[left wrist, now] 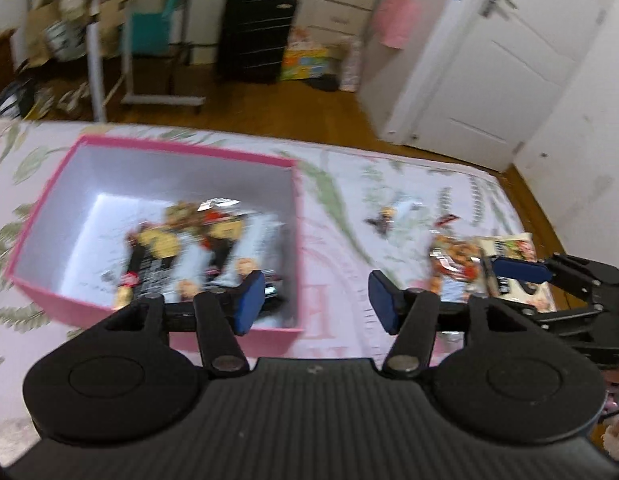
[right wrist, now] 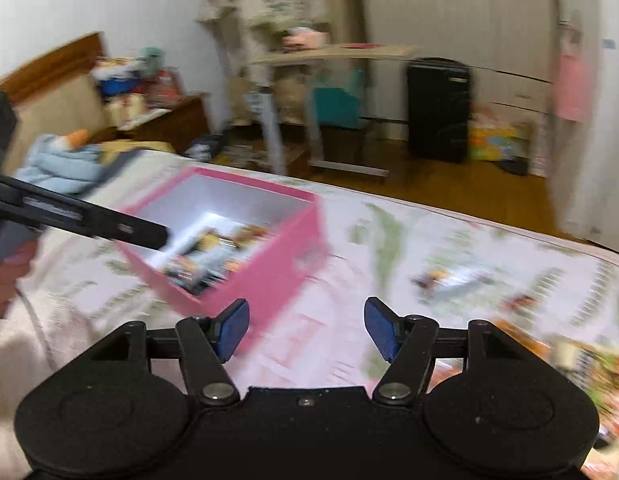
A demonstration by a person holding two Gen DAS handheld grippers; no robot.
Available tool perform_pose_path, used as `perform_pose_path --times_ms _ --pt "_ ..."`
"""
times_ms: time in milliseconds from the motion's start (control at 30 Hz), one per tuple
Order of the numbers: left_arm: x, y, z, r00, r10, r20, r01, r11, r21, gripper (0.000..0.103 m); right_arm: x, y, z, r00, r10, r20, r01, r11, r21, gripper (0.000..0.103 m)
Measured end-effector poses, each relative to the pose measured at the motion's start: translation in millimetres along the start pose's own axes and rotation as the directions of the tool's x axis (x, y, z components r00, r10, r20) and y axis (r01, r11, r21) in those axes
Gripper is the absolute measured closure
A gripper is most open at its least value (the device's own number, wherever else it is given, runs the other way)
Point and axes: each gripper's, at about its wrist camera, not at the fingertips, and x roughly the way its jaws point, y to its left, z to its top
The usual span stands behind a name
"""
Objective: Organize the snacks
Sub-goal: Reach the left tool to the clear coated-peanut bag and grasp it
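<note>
A pink box (left wrist: pixel 297 216) with a white inside sits on the bed and holds several snack packets (left wrist: pixel 189 248). My left gripper (left wrist: pixel 315 300) is open and empty above the box's near right corner. More snack packets (left wrist: pixel 455 268) lie on the bedspread to the right, with a small one (left wrist: pixel 383 218) further back. My right gripper shows in the left wrist view (left wrist: pixel 521 270) over those packets. In the right wrist view the right gripper (right wrist: pixel 305 330) is open and empty, right of the pink box (right wrist: pixel 281 248). Loose packets (right wrist: pixel 441 276) lie ahead and at the lower right (right wrist: pixel 589 368). The view is blurred.
The bed has a pink floral bedspread (left wrist: pixel 337 200). Beyond it are a wooden floor, a rolling side table (left wrist: pixel 149 40), a black suitcase (left wrist: pixel 257 36) and a white door (left wrist: pixel 489 60). A light blue jacket (right wrist: pixel 57 164) lies at the bed's far left.
</note>
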Motion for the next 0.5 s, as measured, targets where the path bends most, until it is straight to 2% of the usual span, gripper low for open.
perform_pose_path --times_ms 67,233,267,333,400,500 --pt "9.8 -16.2 -2.2 1.0 -0.022 0.007 0.022 1.0 0.011 0.033 -2.4 -18.8 -12.3 0.999 -0.052 -0.002 0.052 0.998 0.042 0.029" --pt "54.6 -53.0 -8.9 0.998 -0.068 -0.015 0.069 0.996 0.047 0.032 7.6 -61.4 -39.4 0.99 -0.138 -0.044 0.143 0.975 0.168 0.02" --pt "65.5 -59.7 -10.2 0.996 -0.083 -0.024 0.084 0.995 0.053 0.031 11.2 -68.7 -45.5 0.986 -0.156 -0.05 0.163 0.969 0.186 0.016" --pt "90.3 -72.0 -13.4 0.993 -0.115 -0.04 0.117 0.991 0.065 0.031 17.0 -82.1 -59.5 0.98 -0.196 -0.042 0.201 0.955 0.22 0.012" --pt "117.2 -83.8 -16.6 0.989 -0.137 -0.059 0.141 0.987 0.077 0.031 24.5 -95.2 -70.8 0.979 -0.198 -0.053 0.205 0.945 0.255 0.012" --pt "159.2 -100.5 -21.0 0.979 -0.176 -0.103 0.186 0.978 0.098 0.031 41.3 -118.7 -85.3 0.984 -0.156 -0.082 0.175 0.92 0.351 0.012"
